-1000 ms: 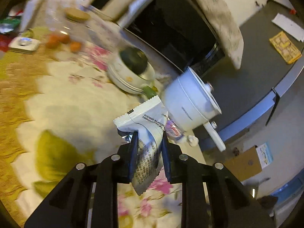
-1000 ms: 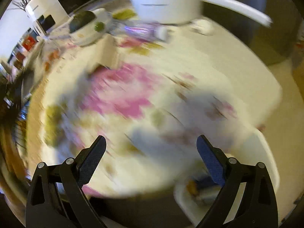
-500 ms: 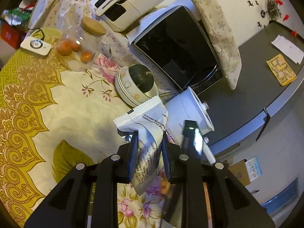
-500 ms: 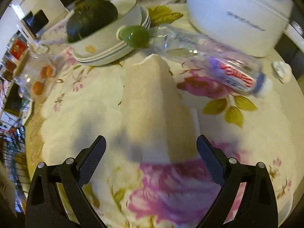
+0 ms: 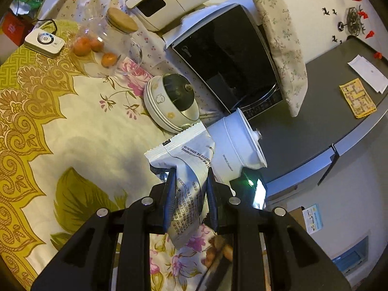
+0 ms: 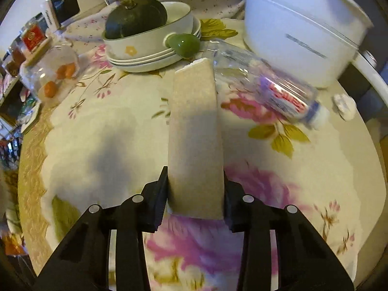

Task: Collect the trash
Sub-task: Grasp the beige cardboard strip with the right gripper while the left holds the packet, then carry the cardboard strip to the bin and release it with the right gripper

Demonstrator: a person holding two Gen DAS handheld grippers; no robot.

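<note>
Above the floral table [image 5: 72, 131], only the left view is showing the left gripper [image 5: 189, 181] pinching a white wrapper [image 5: 186, 169]. Right gripper [image 6: 195, 189] fingers, just closing, are clasping a beige cardboard piece [image 6: 195, 133]; beyond are lying a plastic bottle [image 6: 266, 87], stacked bowls [image 6: 150, 46] and a white pot [image 6: 295, 29].

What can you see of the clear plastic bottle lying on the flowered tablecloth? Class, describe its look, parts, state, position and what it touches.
The clear plastic bottle lies on its side on the flowered tablecloth, slanting from near the stacked bowls toward the table edge. It looks thin, transparent and empty. A blue, red and white label wraps it near the neck, and a pale cap closes the end. It lies beside the white pot; contact cannot be told. Its base end sits close to the beige packet. Neither claw touches it.
</note>
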